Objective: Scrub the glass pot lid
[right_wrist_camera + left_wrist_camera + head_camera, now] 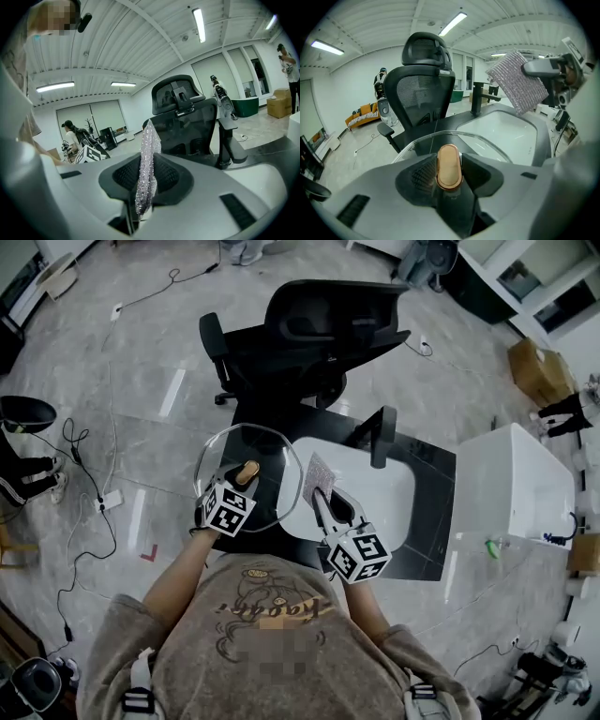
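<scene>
The left gripper (238, 484) pinches the glass pot lid (267, 451) by its wooden knob (449, 166), holding it beside the sink (394, 493); the right gripper (324, 500) clamps a silvery scouring cloth (318, 479) near the rim, so scrubbing looks barely begun

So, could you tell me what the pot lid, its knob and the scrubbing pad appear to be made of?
Pot lid: clear glass, since the counter shows through it. Knob: smooth and tan with a coppery rim, probably wood or plastic. Scrubbing pad: glittery silver woven mesh, likely metallic fibre.
</scene>
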Tool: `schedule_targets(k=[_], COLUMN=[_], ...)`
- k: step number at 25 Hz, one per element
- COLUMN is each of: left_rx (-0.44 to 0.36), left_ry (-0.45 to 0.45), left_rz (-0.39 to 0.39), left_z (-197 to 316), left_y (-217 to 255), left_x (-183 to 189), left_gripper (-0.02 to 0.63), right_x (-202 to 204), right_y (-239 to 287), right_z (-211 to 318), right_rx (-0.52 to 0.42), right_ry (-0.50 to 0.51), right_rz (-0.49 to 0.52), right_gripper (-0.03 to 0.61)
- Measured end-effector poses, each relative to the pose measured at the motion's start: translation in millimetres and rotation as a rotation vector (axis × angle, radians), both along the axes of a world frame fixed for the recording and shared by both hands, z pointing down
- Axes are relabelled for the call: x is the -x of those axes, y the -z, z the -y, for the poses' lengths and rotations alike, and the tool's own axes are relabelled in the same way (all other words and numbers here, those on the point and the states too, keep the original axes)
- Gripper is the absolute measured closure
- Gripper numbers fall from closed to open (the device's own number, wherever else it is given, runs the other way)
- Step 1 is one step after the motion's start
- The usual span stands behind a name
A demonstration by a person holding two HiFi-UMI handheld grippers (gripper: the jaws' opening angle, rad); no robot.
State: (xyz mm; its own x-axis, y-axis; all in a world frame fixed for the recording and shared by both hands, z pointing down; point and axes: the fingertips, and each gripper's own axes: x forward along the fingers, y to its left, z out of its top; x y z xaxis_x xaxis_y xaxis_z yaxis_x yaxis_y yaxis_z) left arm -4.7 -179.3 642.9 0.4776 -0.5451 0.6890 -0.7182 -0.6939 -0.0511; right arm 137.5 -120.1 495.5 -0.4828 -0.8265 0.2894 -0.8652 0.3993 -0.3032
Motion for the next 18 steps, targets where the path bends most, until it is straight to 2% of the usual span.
schedule_targets(k=[4,8,12,18], left_rx=[0.009,0.017,0.022,0.020], left_ry=[0.012,0.017,0.035,0.072], left_rz=[-0.012,-0.030,-0.039,-0.054], left_z=[-1,0,2,0], left_y=[0,0,-1,-1], left_x=[-1,-2,-1,-1], left_gripper=[0.437,0.437,0.436,0.437], right_x=[-6,13,58,149], right_y=[-11,-23,-33,-63], right_z=[14,45,87,121], right_rx=[0.015,0.035,0.046,0.150], right_ry=[0.051,0.207,0.401,0.737], right_rz=[-0.023,-0.053,-0.070,-0.108], right_gripper=[0.497,0.497,0.497,0.497])
